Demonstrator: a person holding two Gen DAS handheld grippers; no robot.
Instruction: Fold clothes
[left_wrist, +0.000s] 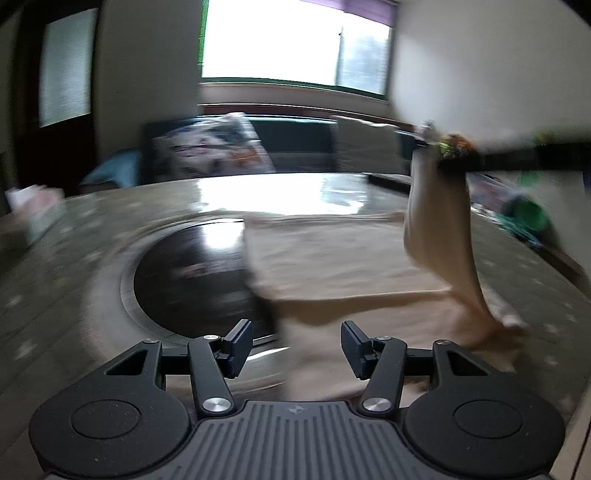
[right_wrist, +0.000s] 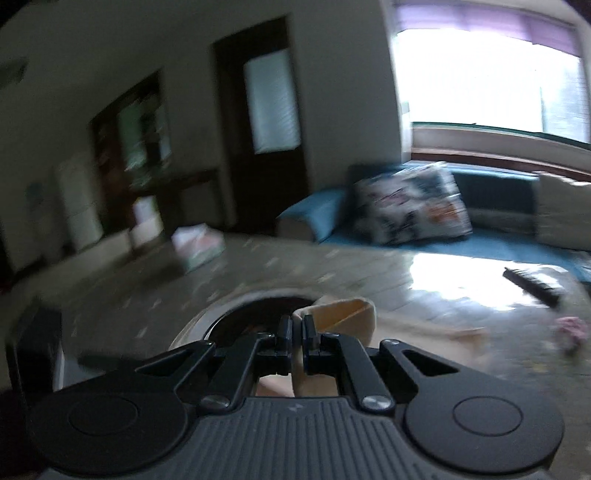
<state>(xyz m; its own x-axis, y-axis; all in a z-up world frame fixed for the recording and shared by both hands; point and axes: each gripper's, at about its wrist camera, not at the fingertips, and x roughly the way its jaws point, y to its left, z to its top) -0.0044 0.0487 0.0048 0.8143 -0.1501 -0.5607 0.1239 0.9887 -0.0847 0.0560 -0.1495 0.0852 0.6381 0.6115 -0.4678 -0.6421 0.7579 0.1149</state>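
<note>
Beige cloth garment lies partly spread on the speckled counter, one edge lifted high by the right tongs, pinched tight on a fold of fabric, likely to carry it across for a fold. Left tongs hover wide apart, gripping nothing, over the near hem.

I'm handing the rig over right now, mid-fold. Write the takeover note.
Left gripper: open, empty, low over the near edge of the beige garment.
Right gripper: shut on a lifted part of that garment, held up off the table.
The rest of the garment lies spread on the table, partly over the dark round inset.
Done: one edge picked up.
Left: carry it over, lay it down, finish folding.
</note>
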